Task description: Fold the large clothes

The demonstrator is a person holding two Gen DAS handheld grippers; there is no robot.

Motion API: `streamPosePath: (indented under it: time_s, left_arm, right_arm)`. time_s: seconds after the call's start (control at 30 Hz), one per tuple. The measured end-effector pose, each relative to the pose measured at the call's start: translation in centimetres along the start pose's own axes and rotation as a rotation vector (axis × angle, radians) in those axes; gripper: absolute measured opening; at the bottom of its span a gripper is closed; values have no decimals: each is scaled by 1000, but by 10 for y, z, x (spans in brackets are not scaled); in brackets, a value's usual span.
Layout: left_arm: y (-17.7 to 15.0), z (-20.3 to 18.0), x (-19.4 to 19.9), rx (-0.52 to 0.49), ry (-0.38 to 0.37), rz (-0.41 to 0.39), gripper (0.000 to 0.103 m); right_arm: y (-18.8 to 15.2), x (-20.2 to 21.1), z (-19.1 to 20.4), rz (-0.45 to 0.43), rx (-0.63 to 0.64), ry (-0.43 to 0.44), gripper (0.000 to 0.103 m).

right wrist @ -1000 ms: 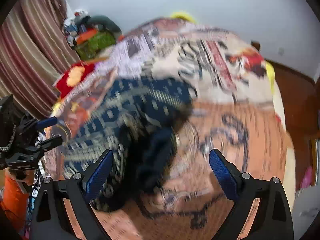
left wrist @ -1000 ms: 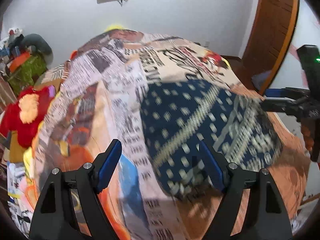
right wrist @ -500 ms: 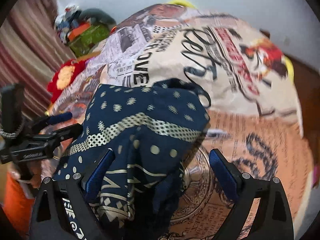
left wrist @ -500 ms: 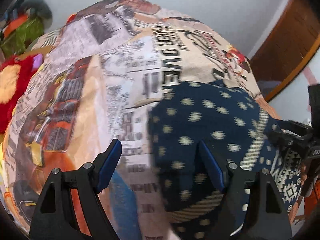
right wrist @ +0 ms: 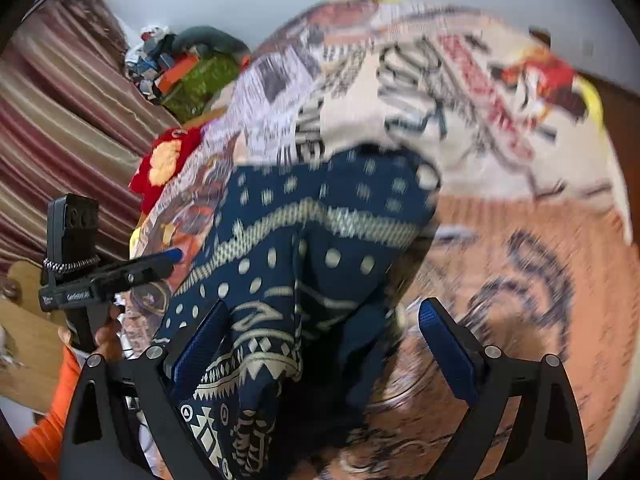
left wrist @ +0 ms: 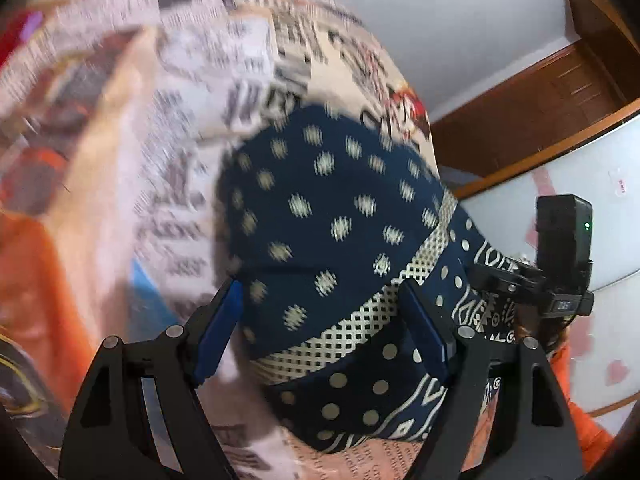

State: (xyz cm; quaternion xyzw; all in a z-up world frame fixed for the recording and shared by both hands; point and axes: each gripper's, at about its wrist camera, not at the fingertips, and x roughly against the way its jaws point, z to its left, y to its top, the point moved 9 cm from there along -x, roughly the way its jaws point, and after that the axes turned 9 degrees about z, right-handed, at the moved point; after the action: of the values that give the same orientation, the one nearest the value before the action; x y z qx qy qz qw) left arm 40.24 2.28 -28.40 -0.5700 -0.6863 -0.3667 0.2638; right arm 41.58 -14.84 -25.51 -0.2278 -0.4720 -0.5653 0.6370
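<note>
Cloth in dark blue with cream dots and bands, the garment (left wrist: 332, 240), lies bunched and unfolded on a newspaper-print bedspread (left wrist: 168, 92); the left gripper (left wrist: 320, 320) hangs over it, jaws spread, pinching nothing. From the right wrist, the right gripper (right wrist: 320, 348) is likewise spread above the garment's rumpled edge; folding appears barely begun. A red cushion (right wrist: 168, 160) and piled clutter (right wrist: 188, 68) sit well aside.

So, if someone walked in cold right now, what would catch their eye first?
First, the navy blue garment with cream dots and patterned bands, lying in a heap on the newspaper-print bedspread. Next, the left gripper and right gripper, both open, poised over that garment's near end. Off to one side sits a red plush toy.
</note>
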Motion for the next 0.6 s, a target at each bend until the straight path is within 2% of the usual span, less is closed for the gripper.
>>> streamPosePath:
  time_s: [0.03, 0.17, 0.3, 0.6]
  left_arm:
    - [-1, 1, -4, 8, -3, -1, 89]
    - [3, 7, -17, 74, -75, 17, 95]
    - [7, 11, -28, 106, -124, 48, 101]
    - [20, 14, -50, 208, -267, 93, 103]
  right_arm:
    - [-2, -7, -2, 16, -18, 7, 96]
    - [-6, -29, -11, 73, -91, 77, 97]
    - [-5, -45, -19, 120, -139, 147, 103]
    - [10, -61, -14, 139, -143, 210, 103]
